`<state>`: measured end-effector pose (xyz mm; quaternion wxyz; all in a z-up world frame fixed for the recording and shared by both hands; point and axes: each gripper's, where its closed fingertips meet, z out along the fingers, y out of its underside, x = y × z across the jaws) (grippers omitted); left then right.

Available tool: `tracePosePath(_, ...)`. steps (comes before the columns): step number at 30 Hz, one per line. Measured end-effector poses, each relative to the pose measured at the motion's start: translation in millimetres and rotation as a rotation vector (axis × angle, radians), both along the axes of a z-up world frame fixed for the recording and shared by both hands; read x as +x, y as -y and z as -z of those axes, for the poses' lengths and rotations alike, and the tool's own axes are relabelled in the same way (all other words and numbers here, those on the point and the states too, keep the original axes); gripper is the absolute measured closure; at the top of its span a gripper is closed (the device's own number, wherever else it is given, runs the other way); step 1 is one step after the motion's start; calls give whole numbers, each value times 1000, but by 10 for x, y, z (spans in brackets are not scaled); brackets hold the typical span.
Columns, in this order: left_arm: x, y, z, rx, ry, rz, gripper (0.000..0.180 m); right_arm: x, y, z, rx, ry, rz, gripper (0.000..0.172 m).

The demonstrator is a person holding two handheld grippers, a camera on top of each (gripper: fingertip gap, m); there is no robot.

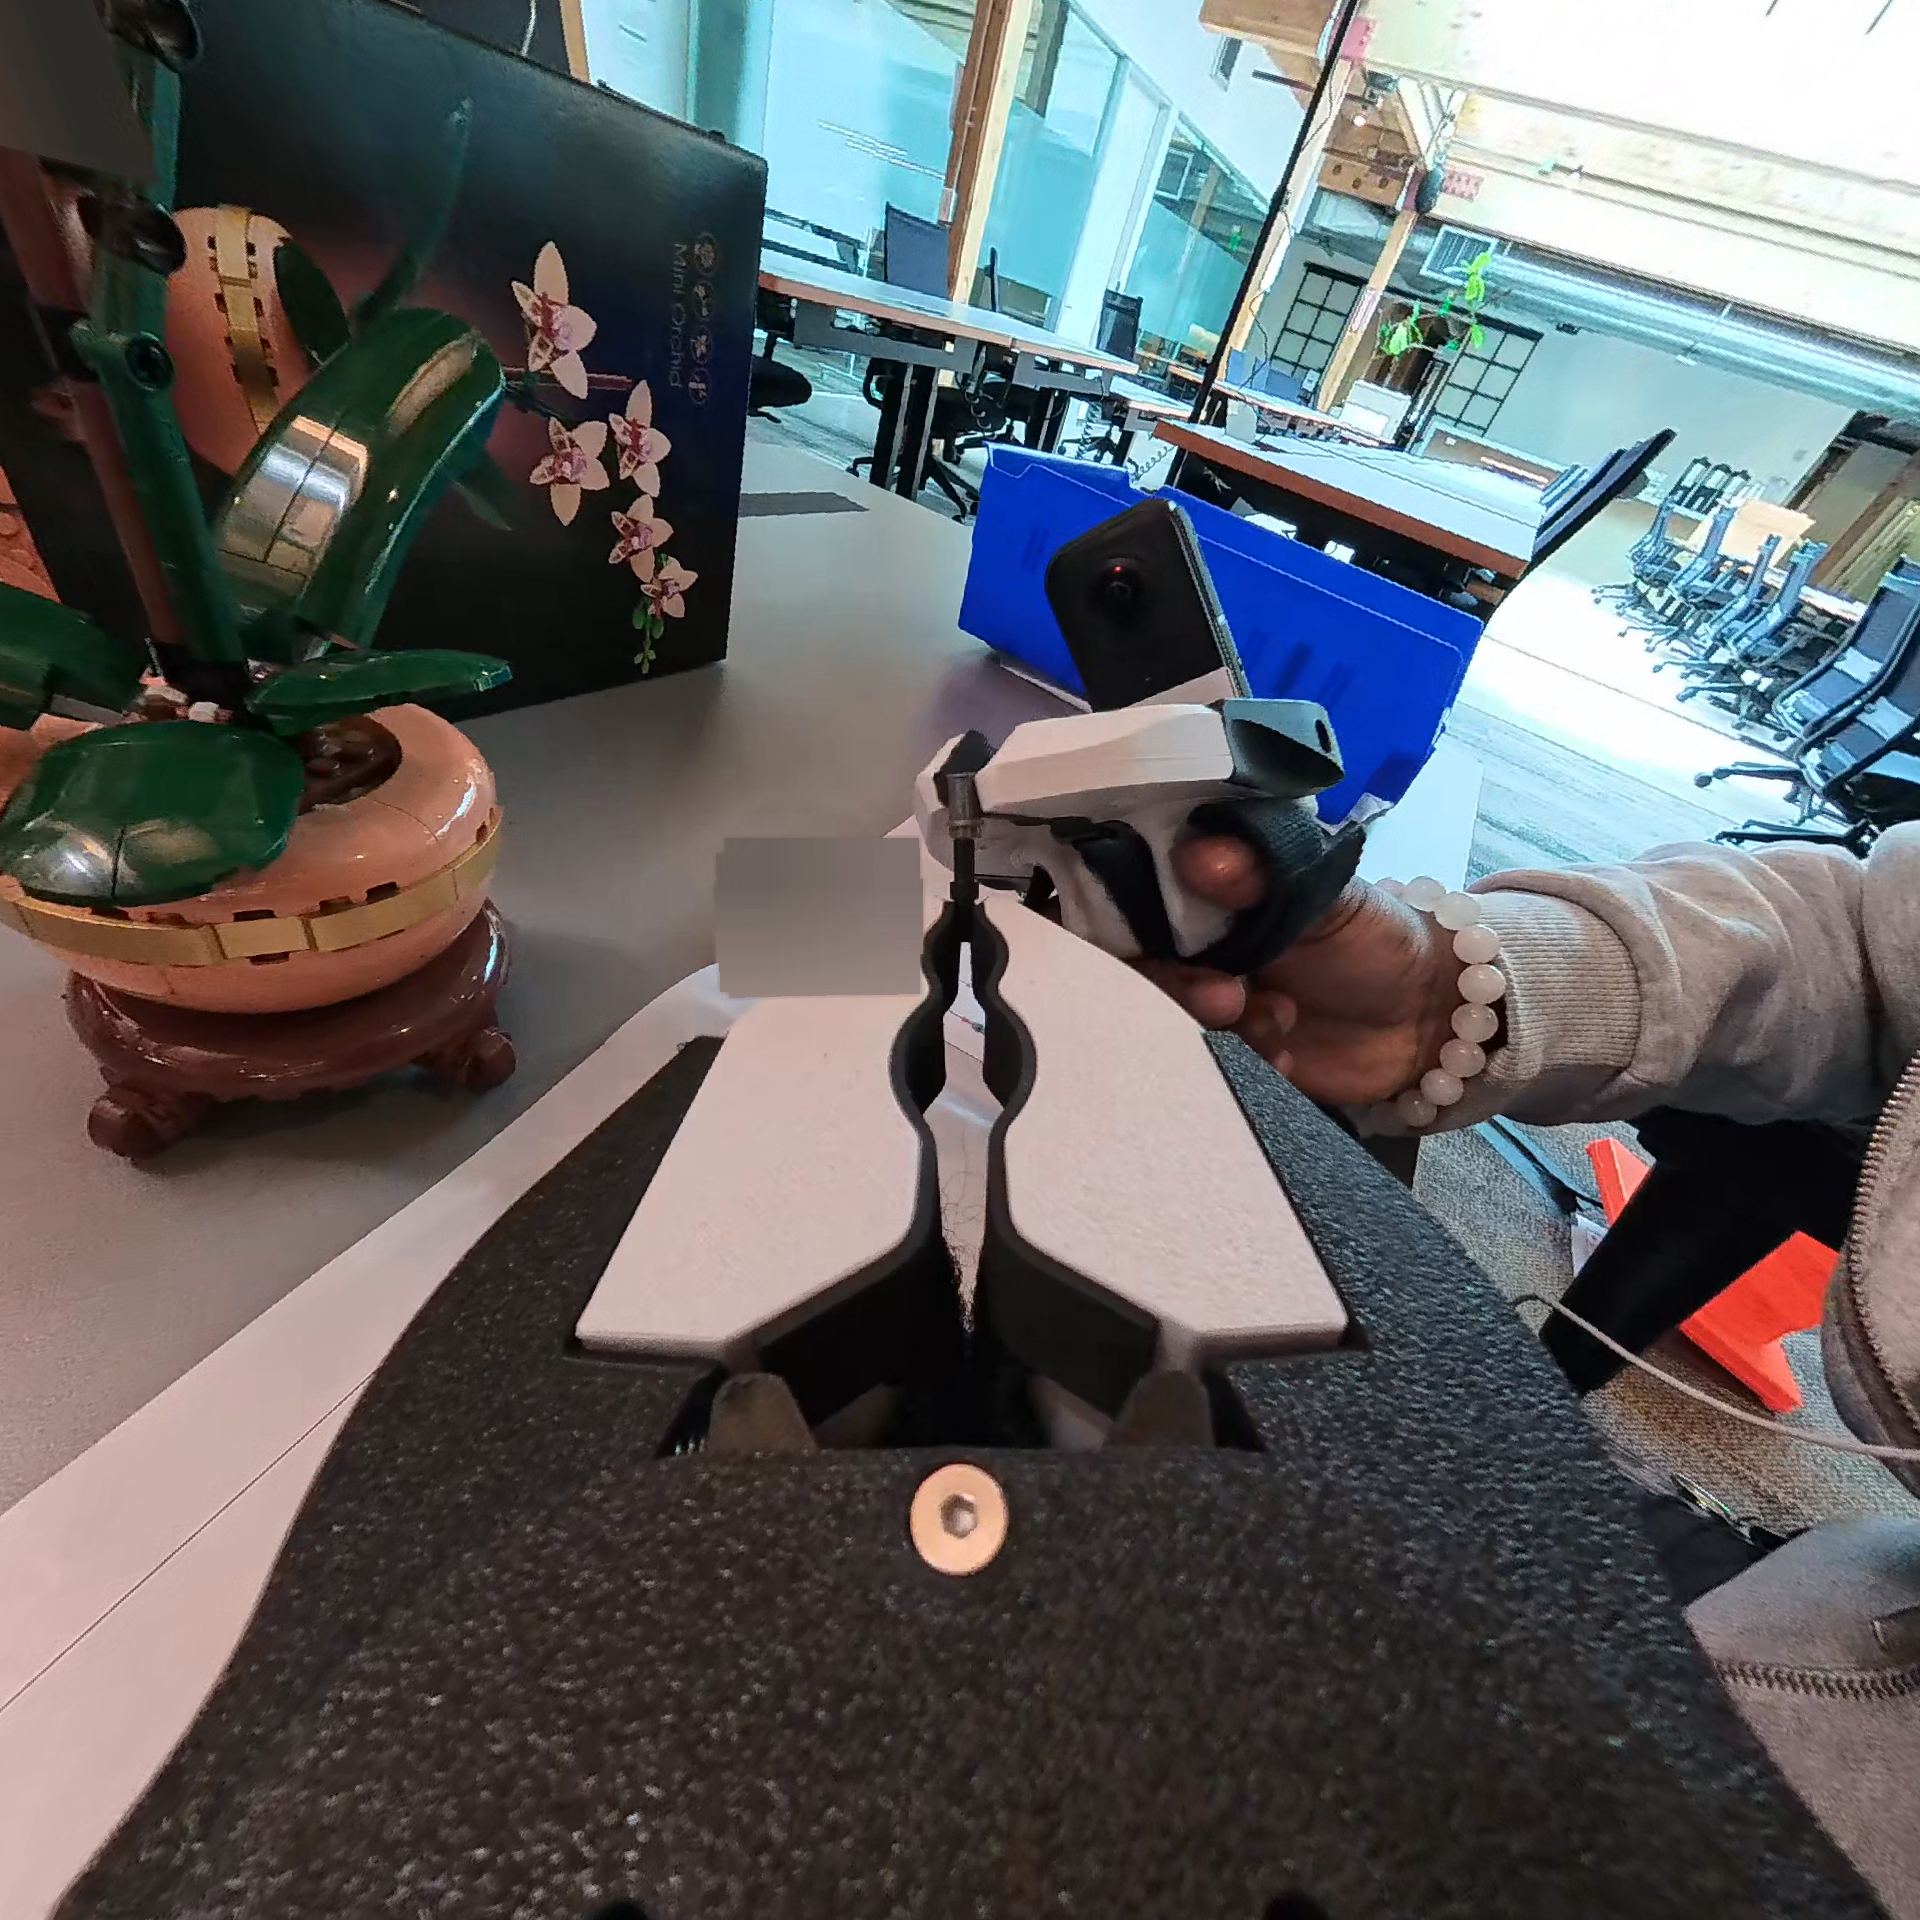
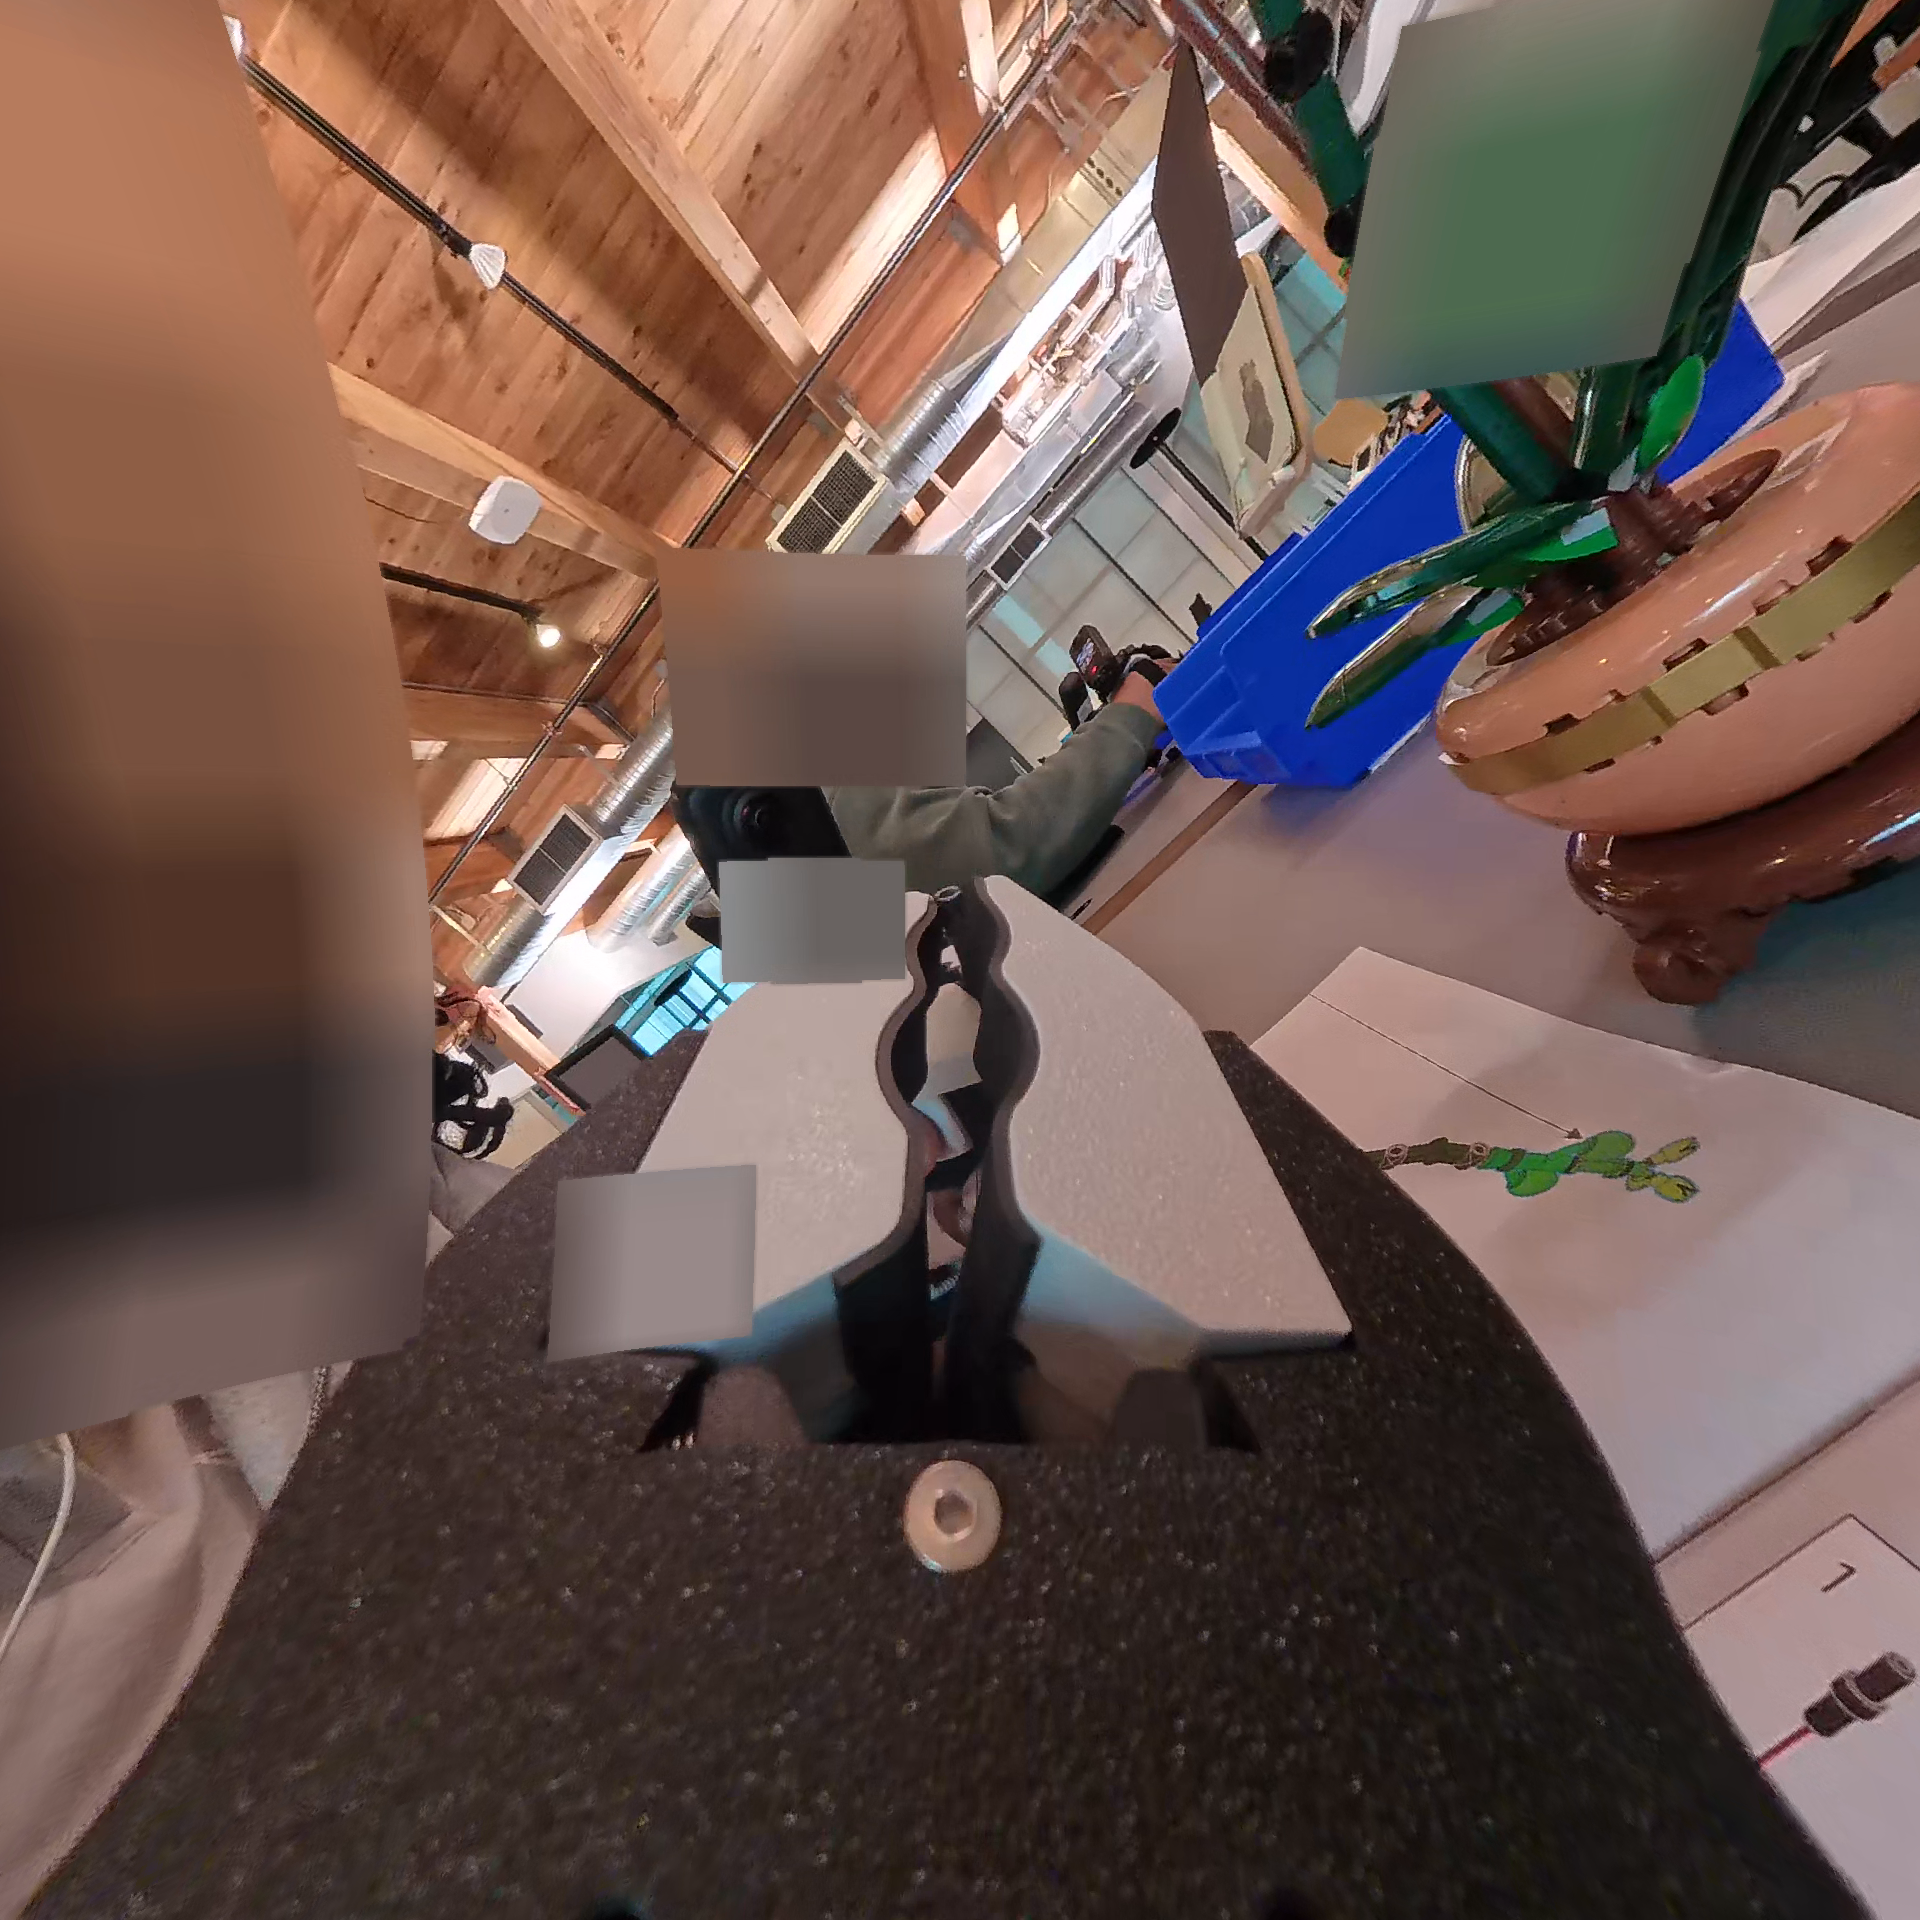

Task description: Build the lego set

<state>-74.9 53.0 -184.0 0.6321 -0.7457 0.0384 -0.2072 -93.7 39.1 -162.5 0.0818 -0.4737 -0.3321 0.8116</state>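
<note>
In the left wrist view my left gripper point(image 1: 966, 920) is shut on the lower end of a thin black rod point(image 1: 966, 868) that stands upright at its tips. A small grey sleeve point(image 1: 961, 802) sits on the rod's top end. My right gripper point(image 1: 948, 805), held by a hand in a grey sleeve, comes in from the right and is shut on that grey sleeve. In the right wrist view the right gripper point(image 2: 951, 904) has its fingers nearly together, with a small grey ring point(image 2: 943, 891) at the tips. Both grippers hover above the grey table point(image 1: 644, 790).
A brick-built plant with green leaves in a pink pot point(image 1: 312, 862) stands at the left, a dark box point(image 1: 582, 416) behind it. A blue bin point(image 1: 1299, 623) sits at the back. A white instruction sheet point(image 2: 1558, 1195) lies on the table. An orange object point(image 1: 1745, 1309) is at the lower right. Only a small space, under 4 cm, lies between the two pairs of fingers.
</note>
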Motion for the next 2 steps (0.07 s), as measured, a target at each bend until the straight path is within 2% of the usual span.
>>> tracePosePath(1, 0, 0, 5, -3, 0, 1, 180, -3, 1, 6, 4, 1, -1, 169)
tracePosePath(2, 2, 1, 9, -6, 0, 3, 180, -3, 5, 6, 6, 2, -4, 169)
